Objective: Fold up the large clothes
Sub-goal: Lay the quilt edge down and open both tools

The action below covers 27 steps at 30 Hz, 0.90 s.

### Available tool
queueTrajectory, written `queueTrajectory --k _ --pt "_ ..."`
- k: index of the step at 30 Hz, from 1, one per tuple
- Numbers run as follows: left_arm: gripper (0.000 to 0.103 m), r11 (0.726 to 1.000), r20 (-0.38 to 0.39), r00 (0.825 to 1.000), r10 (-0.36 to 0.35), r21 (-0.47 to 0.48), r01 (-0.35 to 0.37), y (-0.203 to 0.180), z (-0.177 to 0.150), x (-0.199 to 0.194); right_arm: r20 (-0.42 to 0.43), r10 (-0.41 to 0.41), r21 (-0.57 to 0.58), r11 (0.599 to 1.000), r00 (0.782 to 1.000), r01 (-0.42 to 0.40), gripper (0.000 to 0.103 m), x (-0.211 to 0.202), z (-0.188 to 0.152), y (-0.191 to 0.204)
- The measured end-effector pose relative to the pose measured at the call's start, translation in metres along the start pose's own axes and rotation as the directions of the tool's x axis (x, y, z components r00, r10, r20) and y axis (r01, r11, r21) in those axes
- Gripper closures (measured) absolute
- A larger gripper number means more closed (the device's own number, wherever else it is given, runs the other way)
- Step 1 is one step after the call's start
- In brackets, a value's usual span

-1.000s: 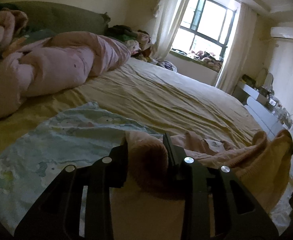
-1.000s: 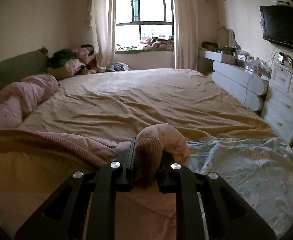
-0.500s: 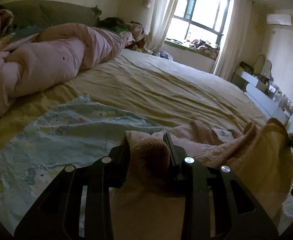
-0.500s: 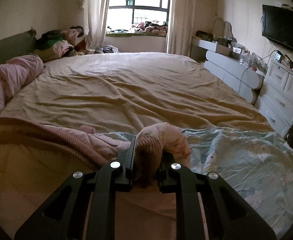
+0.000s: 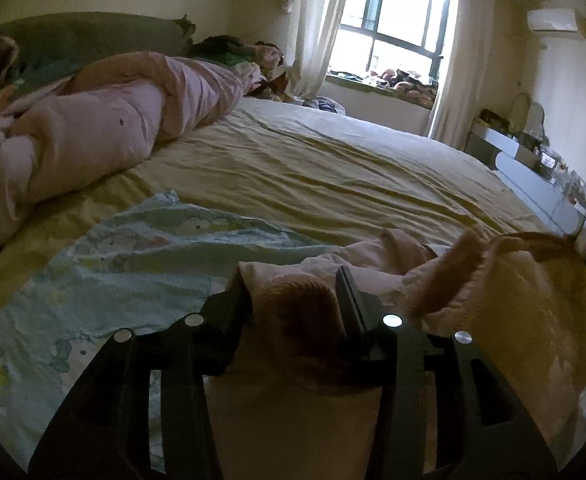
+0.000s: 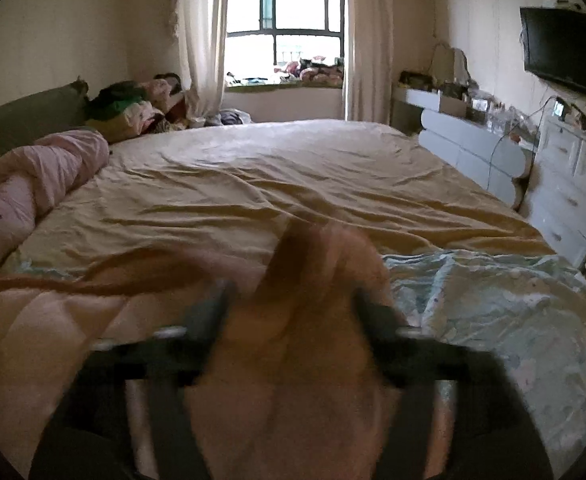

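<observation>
Two tools are letting go at once: this reads as the release step after a fold of the pink garment [image 5: 473, 320] is laid down on the near end of the bed [image 5: 333, 168], partly over the pale blue printed sheet [image 5: 125, 264]. Left tool [image 5: 293, 300] jaws are opening but stand narrow, with a ribbed pink cuff bunched between them and touching both pads. Right tool [image 6: 293, 312] jaws are opening wide; a pink fabric hump sits between them, and with the motion blur it looks already free of the pads, though I can't be sure. Garment lies rumpled, its ribbed hem standing up at the right of the left view. Next move, judged: finish opening, back both tools clear without dragging cloth, then re-grip an edge for the next fold. Pink duvet [image 5: 93, 120] lies far left, well apart.
</observation>
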<state>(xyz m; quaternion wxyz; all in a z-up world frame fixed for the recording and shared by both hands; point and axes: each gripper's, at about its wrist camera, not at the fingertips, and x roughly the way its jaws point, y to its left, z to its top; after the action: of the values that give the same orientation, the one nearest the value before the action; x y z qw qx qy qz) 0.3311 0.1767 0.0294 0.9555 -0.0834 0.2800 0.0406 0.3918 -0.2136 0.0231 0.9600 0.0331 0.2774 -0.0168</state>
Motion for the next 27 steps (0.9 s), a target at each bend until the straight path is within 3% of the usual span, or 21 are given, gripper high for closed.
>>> queueTrajectory --k 4,6,9,11,13,16,21,27 --pt "0.063 1.0 0.013 1.0 -0.003 0.017 0.003 -0.007 0.001 -0.006 0.049 0.054 -0.127 0.991 0.997 -0.047 0.02 -0.036 -0.026 0.034" --pt "0.058 1.0 0.017 1.0 -0.001 0.024 0.0 -0.009 0.001 -0.008 -0.009 0.139 -0.179 0.974 0.99 -0.138 0.02 -0.039 -0.041 0.05" --pt "0.041 1.0 0.037 0.999 -0.001 0.029 0.0 -0.013 0.005 -0.017 -0.105 0.171 -0.213 0.958 0.98 -0.19 0.02 -0.029 -0.059 0.066" --pt "0.035 0.999 0.075 0.997 0.006 0.052 -0.01 -0.017 0.01 -0.033 -0.142 0.163 -0.19 0.964 0.976 -0.188 0.02 -0.021 -0.062 0.063" --pt "0.015 0.997 0.129 0.992 0.017 0.073 -0.026 -0.019 0.015 -0.052 -0.125 0.153 -0.167 0.971 0.98 -0.173 0.02 -0.022 -0.058 0.057" --pt "0.011 0.994 0.151 0.987 0.049 0.09 -0.063 -0.016 0.017 -0.063 -0.092 0.092 -0.148 0.983 0.991 -0.105 0.012 -0.022 -0.045 0.039" --pt "0.01 0.991 0.066 0.988 0.136 -0.018 -0.136 0.015 0.001 -0.047 -0.101 -0.026 -0.116 0.993 0.995 0.014 0.012 0.001 -0.024 -0.004" --pt "0.01 0.991 -0.106 0.992 0.067 -0.11 -0.079 0.05 -0.036 -0.025 -0.192 -0.043 -0.096 0.995 0.98 0.025 0.011 0.039 -0.024 -0.029"
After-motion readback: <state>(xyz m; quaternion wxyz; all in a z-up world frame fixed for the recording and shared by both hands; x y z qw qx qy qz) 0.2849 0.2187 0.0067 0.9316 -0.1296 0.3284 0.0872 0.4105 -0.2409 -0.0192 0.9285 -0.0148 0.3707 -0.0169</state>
